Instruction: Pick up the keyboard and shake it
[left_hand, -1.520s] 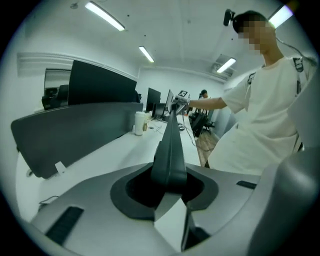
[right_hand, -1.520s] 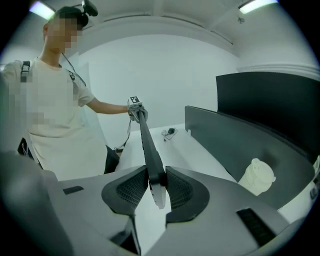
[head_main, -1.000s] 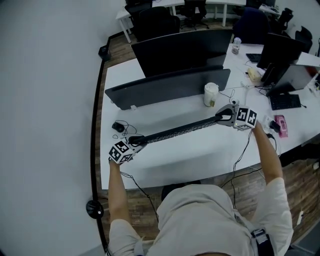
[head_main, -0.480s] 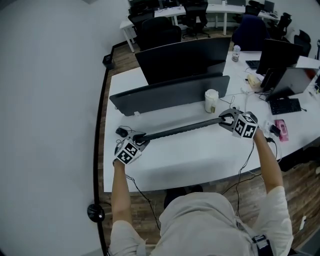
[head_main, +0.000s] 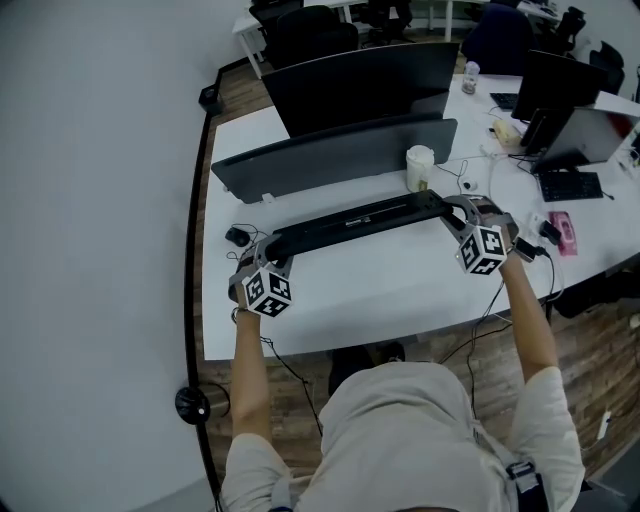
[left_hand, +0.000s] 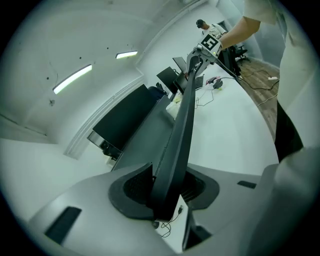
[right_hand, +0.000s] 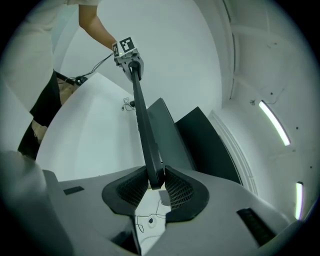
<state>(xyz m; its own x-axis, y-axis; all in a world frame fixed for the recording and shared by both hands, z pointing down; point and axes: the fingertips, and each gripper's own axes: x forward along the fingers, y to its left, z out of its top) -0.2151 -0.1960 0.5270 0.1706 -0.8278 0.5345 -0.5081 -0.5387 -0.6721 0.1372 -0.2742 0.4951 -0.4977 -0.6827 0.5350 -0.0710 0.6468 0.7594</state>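
- Clearly, one keyboard (head_main: 355, 220) hangs in the air over the white desk (head_main: 400, 290), spanning from near left to far right.
- Two grippers hold it, one at each end.
- Left gripper (head_main: 272, 250): its two jaws clamp the keyboard's left end, with the pads (left_hand: 132, 187) pressed on both faces.
- Right gripper (head_main: 452, 208): its two jaws pinch the right end, which sits thin and edge-on between the pads (right_hand: 177, 192).
- Both gripper views look down the keyboard's length to the other gripper at its far end.
- Two dark screens stand just beyond the keyboard, the lower one (head_main: 330, 160) in front of the taller one (head_main: 360, 90).
- One white cup (head_main: 420, 167) stands near the keyboard's right end.
- One mouse (head_main: 237, 237) lies on the desk by the left gripper.
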